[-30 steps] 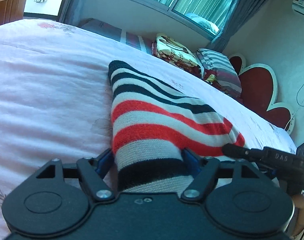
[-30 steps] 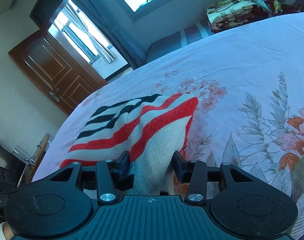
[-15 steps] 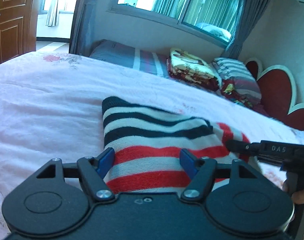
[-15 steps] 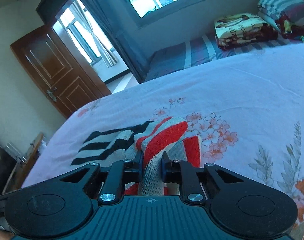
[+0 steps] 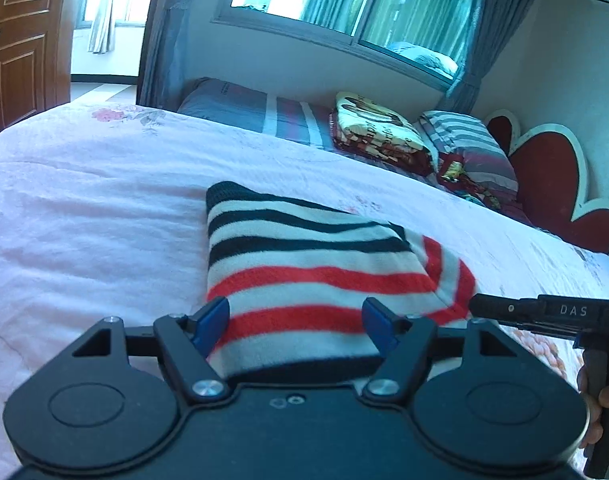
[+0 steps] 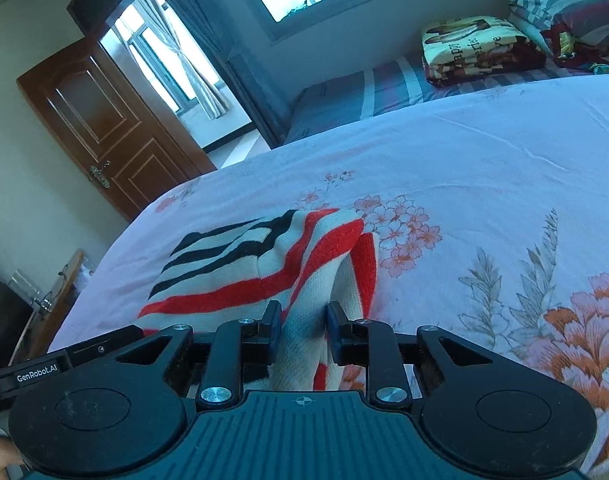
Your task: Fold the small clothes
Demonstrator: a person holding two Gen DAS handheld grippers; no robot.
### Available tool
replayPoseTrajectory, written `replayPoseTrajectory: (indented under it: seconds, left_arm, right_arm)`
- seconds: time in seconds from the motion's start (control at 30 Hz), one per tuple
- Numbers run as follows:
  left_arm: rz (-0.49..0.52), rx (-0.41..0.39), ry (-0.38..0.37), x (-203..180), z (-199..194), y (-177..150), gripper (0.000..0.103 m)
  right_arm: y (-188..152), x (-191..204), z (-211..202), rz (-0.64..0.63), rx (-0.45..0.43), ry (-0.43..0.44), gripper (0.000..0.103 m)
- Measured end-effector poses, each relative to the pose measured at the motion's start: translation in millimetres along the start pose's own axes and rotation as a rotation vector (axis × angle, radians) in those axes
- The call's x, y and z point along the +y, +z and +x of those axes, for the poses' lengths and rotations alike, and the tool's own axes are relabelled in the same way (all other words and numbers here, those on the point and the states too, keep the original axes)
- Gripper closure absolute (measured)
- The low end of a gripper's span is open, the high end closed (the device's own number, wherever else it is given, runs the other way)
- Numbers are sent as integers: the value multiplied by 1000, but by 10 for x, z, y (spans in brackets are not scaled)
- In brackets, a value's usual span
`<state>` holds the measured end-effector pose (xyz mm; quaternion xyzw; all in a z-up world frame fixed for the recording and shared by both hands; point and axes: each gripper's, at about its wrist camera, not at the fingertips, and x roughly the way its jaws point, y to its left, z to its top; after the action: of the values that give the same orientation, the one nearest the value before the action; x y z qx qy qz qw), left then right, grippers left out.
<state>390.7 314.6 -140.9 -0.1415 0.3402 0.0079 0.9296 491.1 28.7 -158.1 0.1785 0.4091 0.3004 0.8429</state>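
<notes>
A knitted sweater (image 5: 312,264) with black, red and cream stripes lies folded on the pink floral bedspread (image 5: 84,220). My left gripper (image 5: 296,322) hovers over its near edge with the blue pads wide apart, and the flat knit runs between them and past the right pad. In the right wrist view a bunched fold of the same sweater (image 6: 240,272) rises between the pads of my right gripper (image 6: 304,322). Those jaws are opening, but the fold still fills the gap and touches both pads.
Folded blankets (image 5: 380,132) and striped pillows (image 5: 464,140) sit at the head of the bed by a red headboard (image 5: 552,184). A wooden door (image 6: 104,128) stands beyond the bed's far side. A hand (image 5: 608,400) holds the other tool at right.
The left gripper has risen and tilted up, and the sweater now lies flat and wider than its pads. The right jaws pinched the fold tight, then widened again.
</notes>
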Motion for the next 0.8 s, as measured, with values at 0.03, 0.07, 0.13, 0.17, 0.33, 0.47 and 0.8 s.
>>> replayPoseTrajectory:
  seconds: [0.03,0.07,0.13,0.17,0.33,0.47,0.8]
  left_arm:
    - [9,-4,4,-15,-47,-31,31]
    - [16,-3,6,-20,-79,-56,31]
    - [17,10,1,-27,-140,-128,31]
    - [21,20,4,-25,-152,-166,30]
    - [1,46,11,41,-185,-309,29]
    - [-34,72,1,99,-221,-393,29]
    - [-34,115,-19,92,-314,-509,31]
  right_arm:
    - [-45,16,-62,12,7,8,79]
    - [-107,27,-128,19,12,12,79]
    - [-235,48,-265,30,15,23,79]
    - [-292,53,-325,39,14,28,79]
    - [-480,149,-542,49,16,28,79]
    - [-592,252,-584,-51,-13,-82,79]
    - [-814,186,-547,24,77,-60,79]
